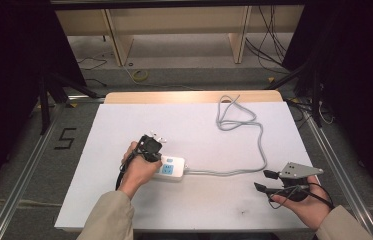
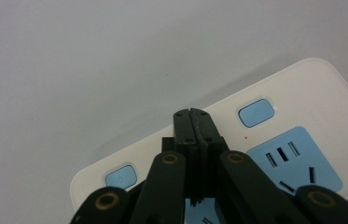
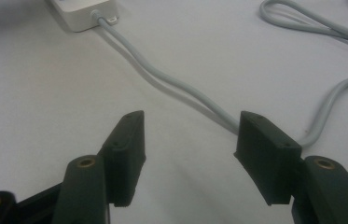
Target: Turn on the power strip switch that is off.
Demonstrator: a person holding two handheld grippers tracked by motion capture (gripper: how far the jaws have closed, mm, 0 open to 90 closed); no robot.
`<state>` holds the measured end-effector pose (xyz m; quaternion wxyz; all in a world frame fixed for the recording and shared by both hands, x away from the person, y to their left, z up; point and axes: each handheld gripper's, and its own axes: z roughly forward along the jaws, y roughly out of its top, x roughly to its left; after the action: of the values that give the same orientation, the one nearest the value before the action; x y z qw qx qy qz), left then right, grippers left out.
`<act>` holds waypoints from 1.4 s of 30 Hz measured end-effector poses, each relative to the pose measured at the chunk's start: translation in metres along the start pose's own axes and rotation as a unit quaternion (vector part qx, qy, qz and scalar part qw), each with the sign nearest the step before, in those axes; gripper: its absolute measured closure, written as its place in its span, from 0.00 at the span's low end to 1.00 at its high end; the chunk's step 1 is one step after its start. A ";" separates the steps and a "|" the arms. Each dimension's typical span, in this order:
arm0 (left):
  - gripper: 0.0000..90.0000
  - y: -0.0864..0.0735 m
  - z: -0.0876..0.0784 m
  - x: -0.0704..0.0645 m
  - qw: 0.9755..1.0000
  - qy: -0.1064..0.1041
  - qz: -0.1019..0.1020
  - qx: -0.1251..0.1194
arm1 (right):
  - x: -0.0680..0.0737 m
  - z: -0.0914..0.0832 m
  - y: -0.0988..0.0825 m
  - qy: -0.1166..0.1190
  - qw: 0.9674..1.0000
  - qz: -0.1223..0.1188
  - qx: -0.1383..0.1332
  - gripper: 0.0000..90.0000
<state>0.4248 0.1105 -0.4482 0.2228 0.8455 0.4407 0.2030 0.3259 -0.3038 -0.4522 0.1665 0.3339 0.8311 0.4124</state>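
Right gripper [image 1: 266, 181] near front-right corner of white table surface [image 1: 124, 120], jaws spread wide, empty, just beside grey power cable [image 1: 246, 167].

Left gripper [image 2: 193, 122] jaws pressed together, nothing between, tips over white plastic power strip [image 1: 172, 167] with blue sockets, toward front-left of surface.

Blue rocker switch [image 2: 255, 112] just beside tips.

Risks: strip unanchored, likely slides under push; tips may miss switch; cable loop toward far edge could snag.

Wooden shelving [image 1: 174, 22] — loose floor cables [image 1: 269, 45] — behind the table.
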 end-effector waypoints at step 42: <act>1.00 0.001 0.001 -0.002 1.000 0.008 0.010 0.010 | 0.001 0.000 0.000 0.003 1.000 0.000 0.000 0.47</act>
<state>0.4250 0.1077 -0.4487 0.2089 0.8505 0.4357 0.2078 0.3256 -0.3032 -0.4522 0.1647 0.3324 0.8315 0.4136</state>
